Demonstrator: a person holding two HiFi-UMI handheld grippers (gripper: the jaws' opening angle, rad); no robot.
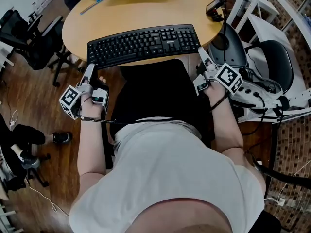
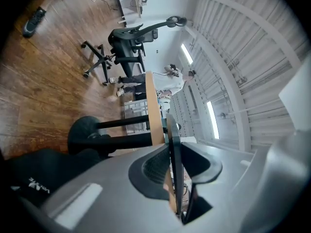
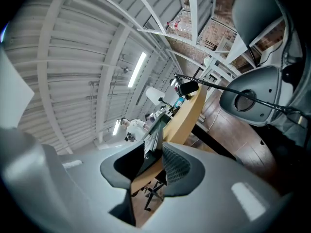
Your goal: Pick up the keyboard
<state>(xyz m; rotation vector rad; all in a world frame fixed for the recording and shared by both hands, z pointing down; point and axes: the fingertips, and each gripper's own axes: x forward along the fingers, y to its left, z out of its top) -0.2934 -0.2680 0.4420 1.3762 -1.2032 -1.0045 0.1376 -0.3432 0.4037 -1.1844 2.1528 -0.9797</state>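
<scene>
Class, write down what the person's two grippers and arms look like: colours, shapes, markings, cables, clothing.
Both the left gripper and right gripper are pale grey, with dark ribbed pads and a white cube bearing black square markers. A thin black cable trails from the left one. The person wears a white short-sleeved T-shirt.

Materials and finishes, desk station.
Keyboard point(image 1: 144, 44): black matt plastic. Desk point(image 1: 146, 11): light wood top, smooth, low sheen. Floor point(image 1: 29, 89): dark wood boards, slight gloss. Left gripper point(image 2: 177, 147) and right gripper point(image 3: 155, 149): smooth grey matt plastic, jaws faced with black ribbed pads point(image 2: 155, 169). Shirt point(image 1: 170, 174): pale soft cloth. Chair point(image 1: 274, 57): white glossy plastic frame, black matt seat.
</scene>
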